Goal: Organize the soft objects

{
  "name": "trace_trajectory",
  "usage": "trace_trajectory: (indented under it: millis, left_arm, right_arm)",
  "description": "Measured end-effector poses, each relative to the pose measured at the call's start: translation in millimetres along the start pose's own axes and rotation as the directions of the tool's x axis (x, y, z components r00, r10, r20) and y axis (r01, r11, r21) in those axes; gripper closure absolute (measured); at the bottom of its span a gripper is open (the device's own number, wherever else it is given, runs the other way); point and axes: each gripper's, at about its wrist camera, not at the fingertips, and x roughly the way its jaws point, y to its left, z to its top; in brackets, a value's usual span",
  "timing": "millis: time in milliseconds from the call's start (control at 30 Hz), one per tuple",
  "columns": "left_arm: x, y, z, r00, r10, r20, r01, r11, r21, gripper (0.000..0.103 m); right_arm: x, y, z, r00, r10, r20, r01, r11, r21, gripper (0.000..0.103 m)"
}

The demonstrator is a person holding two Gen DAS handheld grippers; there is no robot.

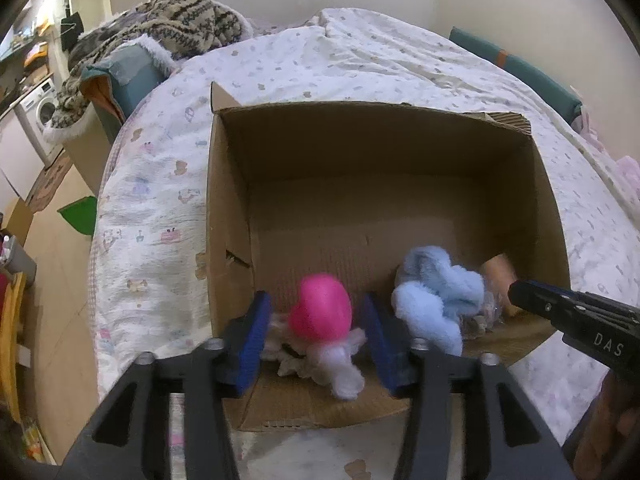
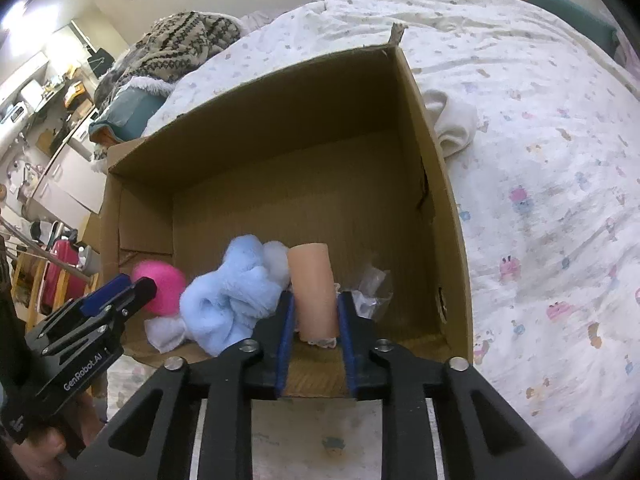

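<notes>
An open cardboard box stands on the bed. Inside lie a pink ball-shaped toy with a white fluffy part, a light blue plush and a peach cylinder. My left gripper is open, its blue pads either side of the pink toy without touching it. My right gripper has its pads close on both sides of the peach cylinder, seemingly gripping it. The right gripper also shows in the left wrist view.
A crumpled clear plastic piece lies in the box beside the cylinder. A white cloth lies on the patterned bedspread just outside the box. A knitted blanket lies at the bed's far left.
</notes>
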Motion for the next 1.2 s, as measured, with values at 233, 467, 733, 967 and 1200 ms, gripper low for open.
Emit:
trace_trajectory:
  millis: [233,467,733,967,1200]
  left_arm:
    - [-19,-1,0,0.999,-0.016,0.033,0.016,1.000,-0.011,0.029]
    - [-72,7,3,0.990,-0.002,0.142,0.004,1.000,-0.010,0.029]
    - [-116,25,-13,0.986,0.012,0.169,-0.003,0.998,-0.057,0.017]
    - [-137,35,-38,0.984,0.032,0.178,-0.017,0.996,-0.088,0.010]
    - [-148,37,-59,0.976,0.066,0.210,-0.045,0.993,-0.105,0.001]
  right_arm:
    - [-16,-6,4,0.999,0.004,0.053,-0.007,0.999,0.052,0.026]
    - [-61,3,0,0.983,0.038,0.181,-0.044,0.999,0.030,0.000]
    - [-97,22,-24,0.970,0.019,0.244,-0.008,0.999,-0.043,0.000]
    - [-115,37,-46,0.961,0.002,0.276,0.020,0.997,-0.077,0.000]
    - [-121,46,-62,0.946,-0.016,0.324,0.050,0.994,-0.099,0.000]
